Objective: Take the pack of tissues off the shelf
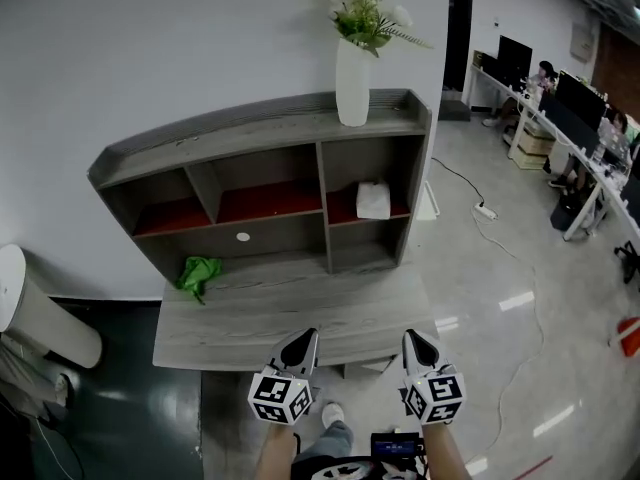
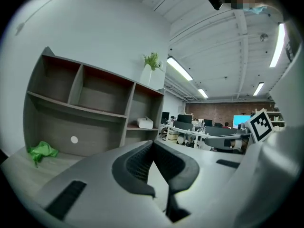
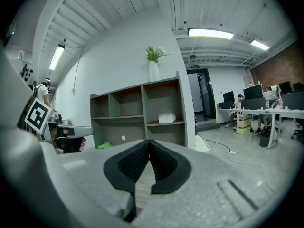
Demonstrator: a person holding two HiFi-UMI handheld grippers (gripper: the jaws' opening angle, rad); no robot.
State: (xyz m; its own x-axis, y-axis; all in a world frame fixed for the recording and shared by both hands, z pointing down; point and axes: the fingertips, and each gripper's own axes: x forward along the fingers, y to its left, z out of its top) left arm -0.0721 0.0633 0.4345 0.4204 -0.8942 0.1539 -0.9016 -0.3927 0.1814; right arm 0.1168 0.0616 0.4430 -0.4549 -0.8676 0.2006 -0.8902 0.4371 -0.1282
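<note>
The white pack of tissues (image 1: 373,200) lies on the red-lined board in the right compartment of the grey shelf unit (image 1: 270,133). It also shows in the left gripper view (image 2: 145,123) and the right gripper view (image 3: 166,118). Both grippers hover side by side at the near edge of the desk (image 1: 290,318), well short of the shelf. My left gripper (image 1: 303,338) is shut with nothing between its pads (image 2: 137,163). My right gripper (image 1: 417,337) is likewise shut and empty, its pads (image 3: 164,167) meeting at the tip.
A white vase (image 1: 352,80) with flowers stands on top of the shelf unit. A green cloth (image 1: 198,271) lies on the desk at the left. A white cylinder (image 1: 35,313) stands on the floor at left. Office desks with monitors (image 1: 565,118) and a floor cable (image 1: 485,211) are at right.
</note>
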